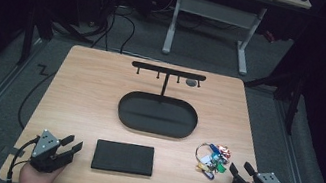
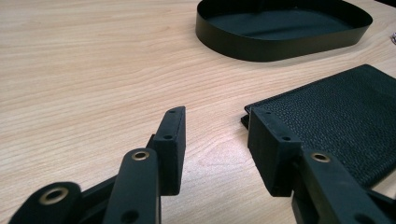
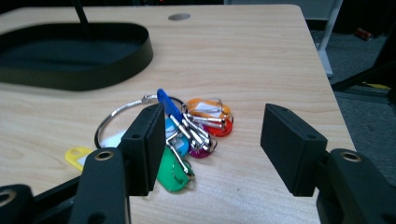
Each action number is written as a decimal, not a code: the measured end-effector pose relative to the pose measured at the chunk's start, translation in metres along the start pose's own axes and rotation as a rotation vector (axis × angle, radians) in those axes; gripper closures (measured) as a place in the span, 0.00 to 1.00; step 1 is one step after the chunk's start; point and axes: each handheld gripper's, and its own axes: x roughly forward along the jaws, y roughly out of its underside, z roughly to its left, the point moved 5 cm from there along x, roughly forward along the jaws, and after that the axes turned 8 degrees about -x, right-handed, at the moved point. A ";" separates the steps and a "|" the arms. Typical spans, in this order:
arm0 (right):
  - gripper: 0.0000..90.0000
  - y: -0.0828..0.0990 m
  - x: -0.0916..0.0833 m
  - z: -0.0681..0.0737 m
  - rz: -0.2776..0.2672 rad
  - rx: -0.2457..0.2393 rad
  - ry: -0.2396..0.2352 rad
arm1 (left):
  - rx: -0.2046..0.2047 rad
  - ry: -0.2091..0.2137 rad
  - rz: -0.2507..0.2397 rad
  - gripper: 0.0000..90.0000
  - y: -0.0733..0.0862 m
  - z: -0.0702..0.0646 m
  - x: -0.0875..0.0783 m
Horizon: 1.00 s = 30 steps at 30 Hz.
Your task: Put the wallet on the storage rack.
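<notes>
the right tongs (image 1: 239, 172) rest low at the near right corner of the surface (image 1: 90, 89), jaws wide with nothing between them. in the right gripper view the keys (image 3: 187, 137) lie just ahead, a ring of coloured tags, nearer the left jaw than the right. the left tongs (image 1: 71, 143) sit at the near left, jaws also apart and empty; the wallet (image 2: 345, 114) lies flat just beside the right jaw, its corner close to the pad.

this looks like the start of a tidy-up: both tongs are lined up but nothing is gripped yet. beyond them stands the tray (image 1: 157, 115) with its hook stand (image 1: 168, 72) behind. the next move likely calls for the right tongs to shift left over the ring, close on it and lift toward a hook or the tray.
</notes>
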 end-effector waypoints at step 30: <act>0.46 -0.010 0.025 0.042 -0.008 -0.186 -0.087 | 0.259 -0.005 0.186 0.87 0.025 -0.028 0.006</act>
